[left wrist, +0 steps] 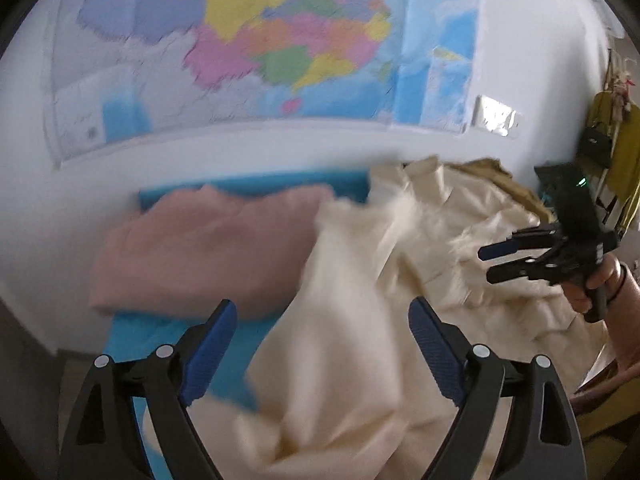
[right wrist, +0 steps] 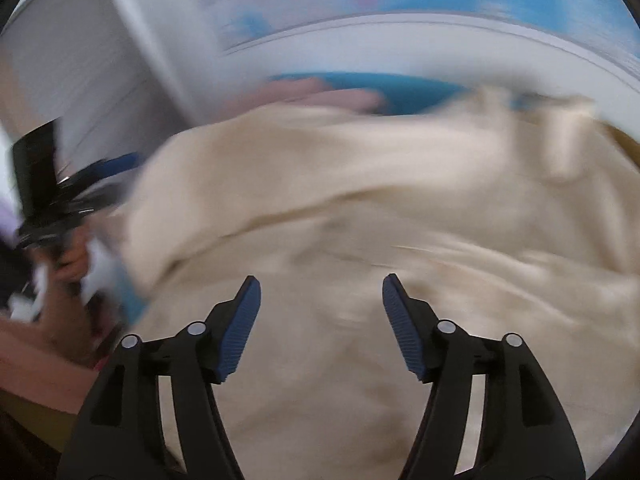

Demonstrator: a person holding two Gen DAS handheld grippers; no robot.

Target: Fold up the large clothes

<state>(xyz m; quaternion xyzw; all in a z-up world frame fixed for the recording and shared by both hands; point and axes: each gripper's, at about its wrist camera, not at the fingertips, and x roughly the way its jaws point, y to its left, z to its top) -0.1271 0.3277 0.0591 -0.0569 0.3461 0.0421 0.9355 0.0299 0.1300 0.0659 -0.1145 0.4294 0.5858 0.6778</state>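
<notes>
Beneath a wall map (left wrist: 248, 40), folded pink cloth (left wrist: 200, 248) flanks cream garment (right wrist: 360, 208); both grippers gape wide.

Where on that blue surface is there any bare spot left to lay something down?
Only slivers show: a strip of blue mat between the wall and the folded pink garment, and a patch in front of the pink garment, beside the left gripper. The right side is crowded: the rumpled cream garment covers it.
</notes>
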